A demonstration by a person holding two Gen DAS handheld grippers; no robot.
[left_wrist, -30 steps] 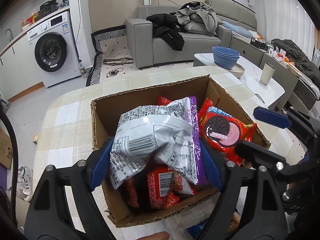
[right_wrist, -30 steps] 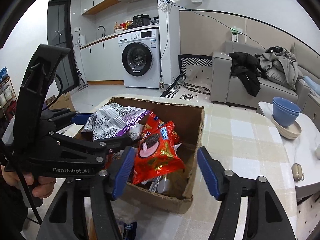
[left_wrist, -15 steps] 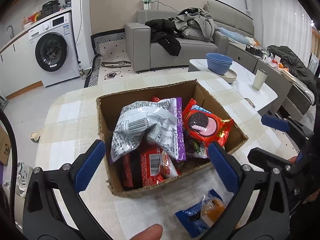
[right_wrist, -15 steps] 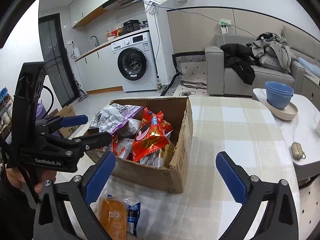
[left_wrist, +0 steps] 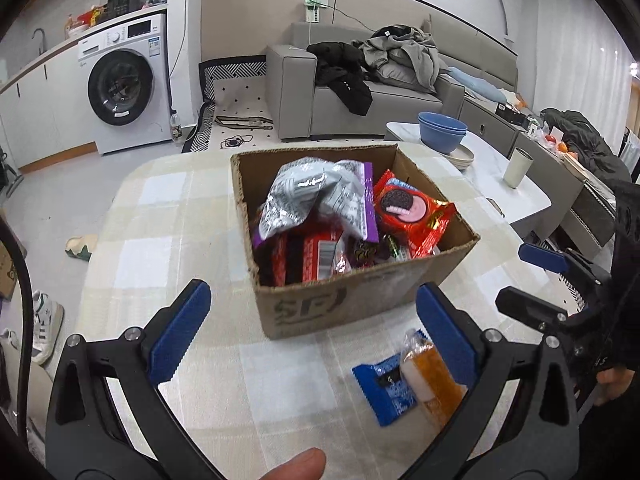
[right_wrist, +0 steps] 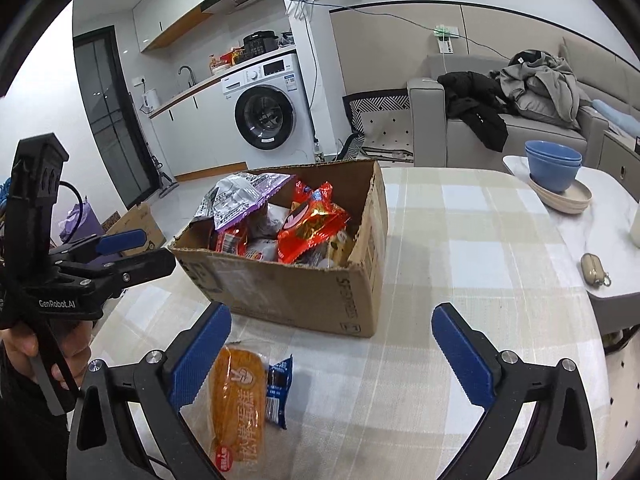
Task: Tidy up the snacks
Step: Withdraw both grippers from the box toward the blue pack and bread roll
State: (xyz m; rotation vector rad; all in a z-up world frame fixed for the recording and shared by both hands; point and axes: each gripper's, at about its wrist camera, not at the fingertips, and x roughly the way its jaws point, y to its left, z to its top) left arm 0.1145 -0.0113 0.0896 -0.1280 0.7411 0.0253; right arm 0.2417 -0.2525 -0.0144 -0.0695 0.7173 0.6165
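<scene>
A cardboard box point(left_wrist: 360, 300) point(right_wrist: 300, 292) on the checked tablecloth holds several snack packets. On top lie a silver and purple bag point(left_wrist: 316, 196) point(right_wrist: 240, 196) and a red cookie packet point(left_wrist: 412, 216) point(right_wrist: 312, 228). In front of the box lie an orange cake packet point(left_wrist: 432, 376) point(right_wrist: 238, 396) and a blue packet point(left_wrist: 384, 388) point(right_wrist: 278, 388). My left gripper point(left_wrist: 312, 332) stands open over the cloth before the box, nothing between its fingers. My right gripper point(right_wrist: 332, 352) is open too, its left pad point(right_wrist: 200, 356) beside the orange packet.
A white side table point(right_wrist: 592, 240) to the right carries blue bowls point(right_wrist: 554, 164), a cup point(left_wrist: 518, 168) and a small case point(right_wrist: 594, 272). A sofa with clothes point(left_wrist: 380, 76) and a washing machine point(left_wrist: 124, 84) stand beyond. A fingertip point(left_wrist: 296, 464) shows at the bottom edge.
Both grippers opened wide and drew back from the box. The silver bag and the red cookie packet now rest in the box. The orange and blue packets came into view.
</scene>
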